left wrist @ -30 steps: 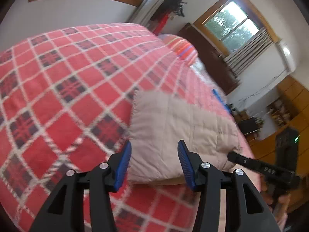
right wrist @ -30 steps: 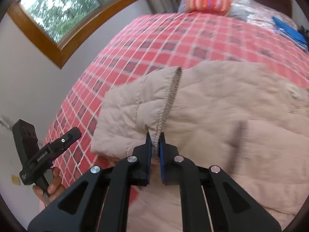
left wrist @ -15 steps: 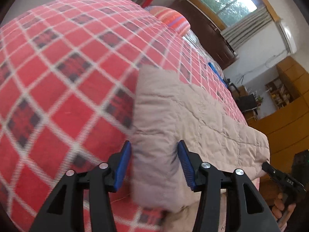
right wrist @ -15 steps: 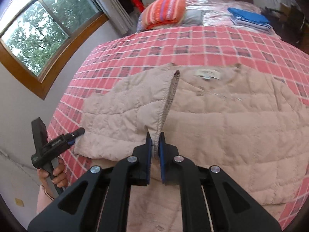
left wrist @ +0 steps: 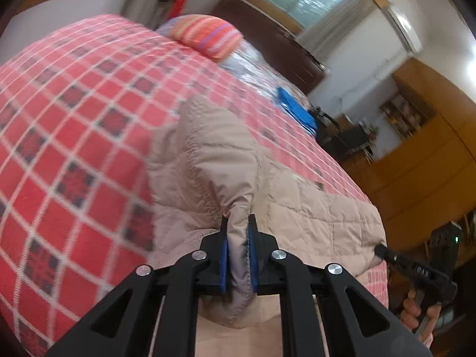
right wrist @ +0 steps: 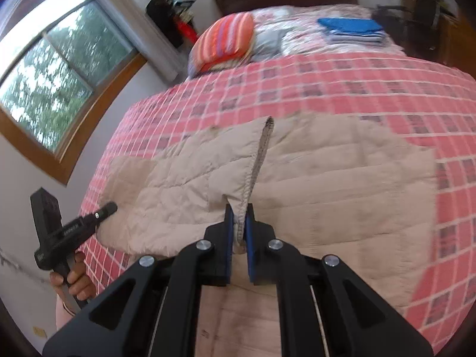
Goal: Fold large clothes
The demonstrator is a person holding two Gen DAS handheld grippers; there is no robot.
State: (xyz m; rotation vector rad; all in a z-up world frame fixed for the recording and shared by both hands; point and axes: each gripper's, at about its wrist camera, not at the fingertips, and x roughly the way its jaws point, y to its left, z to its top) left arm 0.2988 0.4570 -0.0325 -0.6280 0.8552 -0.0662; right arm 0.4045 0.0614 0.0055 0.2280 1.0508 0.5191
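A striped orange pillow [right wrist: 223,43] lies at the head of the bed on the red checked bedspread [right wrist: 342,89], a folded blue cloth pile [right wrist: 351,28] rests farther right, and a wood-framed window [right wrist: 56,68] shows green trees outside.

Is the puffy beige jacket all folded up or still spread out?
Mostly spread out. The jacket lies flat across the bed; only pinched edges rise in the left tool and right tool.

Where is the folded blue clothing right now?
In the right wrist view the folded blue clothing sits at the top right, on the far end of the bed, right of the striped pillow and beyond the beige quilted jacket.
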